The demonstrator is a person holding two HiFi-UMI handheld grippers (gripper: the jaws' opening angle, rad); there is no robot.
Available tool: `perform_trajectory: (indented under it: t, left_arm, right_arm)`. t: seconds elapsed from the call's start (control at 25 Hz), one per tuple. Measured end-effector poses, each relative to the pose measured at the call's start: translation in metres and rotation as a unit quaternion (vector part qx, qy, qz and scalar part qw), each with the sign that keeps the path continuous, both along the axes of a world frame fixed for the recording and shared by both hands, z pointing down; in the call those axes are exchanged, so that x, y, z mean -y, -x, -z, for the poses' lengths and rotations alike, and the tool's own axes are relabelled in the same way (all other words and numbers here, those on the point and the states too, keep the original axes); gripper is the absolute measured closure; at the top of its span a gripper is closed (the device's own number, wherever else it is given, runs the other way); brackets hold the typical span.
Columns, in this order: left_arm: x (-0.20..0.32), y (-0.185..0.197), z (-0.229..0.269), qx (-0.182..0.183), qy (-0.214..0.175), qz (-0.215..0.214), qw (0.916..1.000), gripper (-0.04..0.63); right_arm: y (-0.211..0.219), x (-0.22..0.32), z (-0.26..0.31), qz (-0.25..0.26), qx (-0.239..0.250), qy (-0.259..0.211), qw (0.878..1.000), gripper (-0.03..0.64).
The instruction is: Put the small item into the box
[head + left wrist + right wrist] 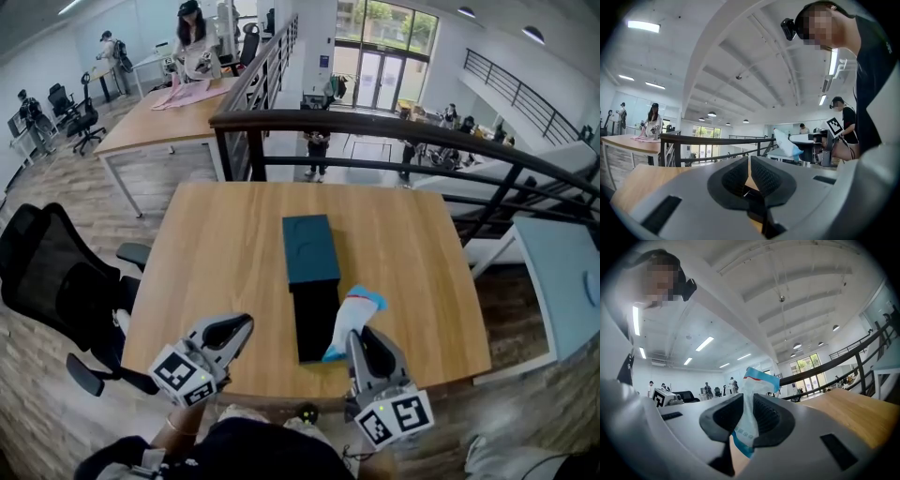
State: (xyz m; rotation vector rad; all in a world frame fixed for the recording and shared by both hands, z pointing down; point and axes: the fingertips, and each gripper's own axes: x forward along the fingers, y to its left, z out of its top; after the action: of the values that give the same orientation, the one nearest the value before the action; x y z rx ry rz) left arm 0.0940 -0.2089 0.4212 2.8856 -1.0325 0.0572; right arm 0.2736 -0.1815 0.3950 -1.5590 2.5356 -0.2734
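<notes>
Gripping a small white-and-blue packet (pixel 752 380) in the right tool (pixel 749 404), pads pressed on its lower half, top standing free. Holding it tilted over the right side of the open box (pixel 315 328), black tray projecting from a teal sleeve (pixel 310 248) toward the near edge. Hovering with the left tool (pixel 749 161), jaws together on nothing, left of the box above the wooden surface (pixel 225 244).

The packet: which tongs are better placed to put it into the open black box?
The right tongs: they are shut on the packet, beside the black box. The left tongs are shut, empty.
</notes>
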Motion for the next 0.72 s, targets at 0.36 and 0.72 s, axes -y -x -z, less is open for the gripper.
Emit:
perform_trajectory:
  t: [0.36, 0.72]
  left_arm:
    - [0.012, -0.029, -0.012, 0.001, 0.007, -0.004, 1.0, 0.566]
    - [0.024, -0.014, -0.01, 0.012, -0.003, 0.019, 0.9997, 0.566]
  right_arm:
    - [-0.017, 0.014, -0.022, 0.015, -0.008, 0.016, 1.0, 0.544]
    - [-0.02, 0.026, -0.047, 0.015, -0.009, 0.038, 0.999, 0.543]
